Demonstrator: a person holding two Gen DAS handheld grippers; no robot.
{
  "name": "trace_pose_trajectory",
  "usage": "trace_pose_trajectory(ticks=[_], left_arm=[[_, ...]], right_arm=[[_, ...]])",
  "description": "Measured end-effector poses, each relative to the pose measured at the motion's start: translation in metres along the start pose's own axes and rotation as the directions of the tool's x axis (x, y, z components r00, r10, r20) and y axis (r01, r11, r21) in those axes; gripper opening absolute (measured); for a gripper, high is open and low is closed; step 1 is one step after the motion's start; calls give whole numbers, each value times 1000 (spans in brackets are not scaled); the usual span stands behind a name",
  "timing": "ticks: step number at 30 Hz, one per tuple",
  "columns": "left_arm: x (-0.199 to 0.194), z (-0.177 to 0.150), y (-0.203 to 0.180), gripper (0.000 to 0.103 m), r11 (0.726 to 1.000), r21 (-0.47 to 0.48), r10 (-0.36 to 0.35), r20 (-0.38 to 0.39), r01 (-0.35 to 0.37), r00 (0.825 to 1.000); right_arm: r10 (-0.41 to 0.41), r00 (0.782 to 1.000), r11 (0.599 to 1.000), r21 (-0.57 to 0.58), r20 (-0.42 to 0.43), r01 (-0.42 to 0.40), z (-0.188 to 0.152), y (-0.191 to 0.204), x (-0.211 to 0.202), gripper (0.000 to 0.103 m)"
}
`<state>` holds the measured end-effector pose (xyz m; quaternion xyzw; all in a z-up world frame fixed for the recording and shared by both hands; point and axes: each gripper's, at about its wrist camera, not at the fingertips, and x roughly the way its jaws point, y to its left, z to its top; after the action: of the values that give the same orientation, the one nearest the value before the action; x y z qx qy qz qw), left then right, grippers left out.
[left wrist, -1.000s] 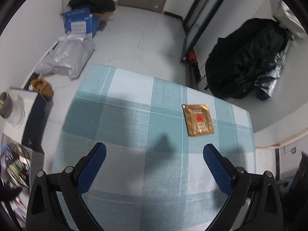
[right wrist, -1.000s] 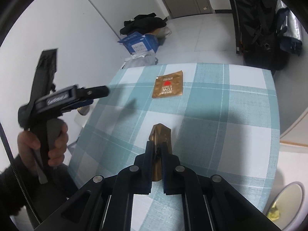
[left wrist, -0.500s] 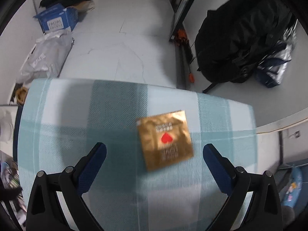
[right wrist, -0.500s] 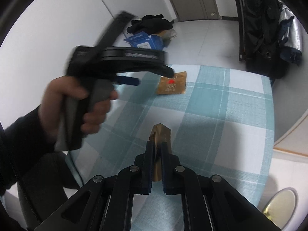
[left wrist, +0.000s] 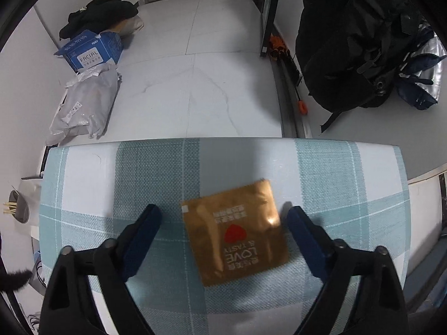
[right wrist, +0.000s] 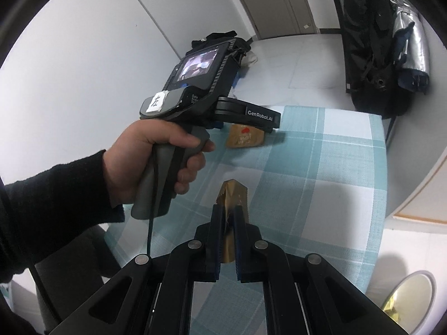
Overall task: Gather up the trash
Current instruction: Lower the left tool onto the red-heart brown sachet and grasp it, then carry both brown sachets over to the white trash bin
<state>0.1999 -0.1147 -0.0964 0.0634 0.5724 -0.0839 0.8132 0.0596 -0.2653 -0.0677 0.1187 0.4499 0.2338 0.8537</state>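
A gold foil packet [left wrist: 237,234] with a red heart lies flat on the blue-and-white checked tablecloth [left wrist: 156,167], near the table's far edge. My left gripper [left wrist: 223,217] is open, its blue fingers [left wrist: 142,229] on either side of the packet, low over the cloth. The same packet [right wrist: 245,138] shows in the right wrist view, partly under the left gripper [right wrist: 251,118]. My right gripper [right wrist: 227,217] is shut on a second gold wrapper [right wrist: 234,195], held above the cloth nearer me.
A bin [right wrist: 410,298] with gold wrappers in it stands on the floor at the right of the table. Beyond the table are a black backpack [left wrist: 354,44], a blue box [left wrist: 92,50] and a grey bag [left wrist: 86,103] on the floor. A small cup [left wrist: 19,206] stands left.
My left gripper has moved forward and down across the table until its open fingers straddle the gold packet. The right gripper has stayed still, holding its wrapper.
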Motion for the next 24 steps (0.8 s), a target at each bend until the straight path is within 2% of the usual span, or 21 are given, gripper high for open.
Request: trace_pose_trajectory(ticks=[1,3,9,10,11,17,20,21,24], left_arm=[[0,2,-4,74,1000,8,-4,3,4,1000],[-2,4,-9,64,1000,26,-10,4,10,1000],[-3,3,-10,60,1000,16,-18,2,18,1000],[-3,3,-11,53,1000,19,-16,6,16,1000],[-4,2,-12,52,1000,21,-16,10,16,1000],[-5,0,-6,46,999,16,-39,4,39,999],[-10,0,-3,32,997,-1,-82,15,82,997],[-11,-1,-3,19,996,-8,-94,6,94,996],[-13,-2,-1,17,994,-22,-111,2,111,994]], right_arm=[[-2,1000,1000,1,1,2,2,0,0,7],[-3,1000,1000,7,3,3,0,-1,-2,7],[-9,1000,1000,21,11,8,-2,-5,-7,7],[-9,1000,1000,24,13,8,-2,-6,-6,7],[-9,1000,1000,28,16,8,-2,-7,-7,7],[-11,1000,999,35,22,10,-3,-11,-11,7],[-15,1000,999,34,23,14,-4,-11,-12,7],[-17,1000,999,35,24,16,-4,-11,-12,7],[-24,999,999,39,25,23,-5,-11,-12,7]])
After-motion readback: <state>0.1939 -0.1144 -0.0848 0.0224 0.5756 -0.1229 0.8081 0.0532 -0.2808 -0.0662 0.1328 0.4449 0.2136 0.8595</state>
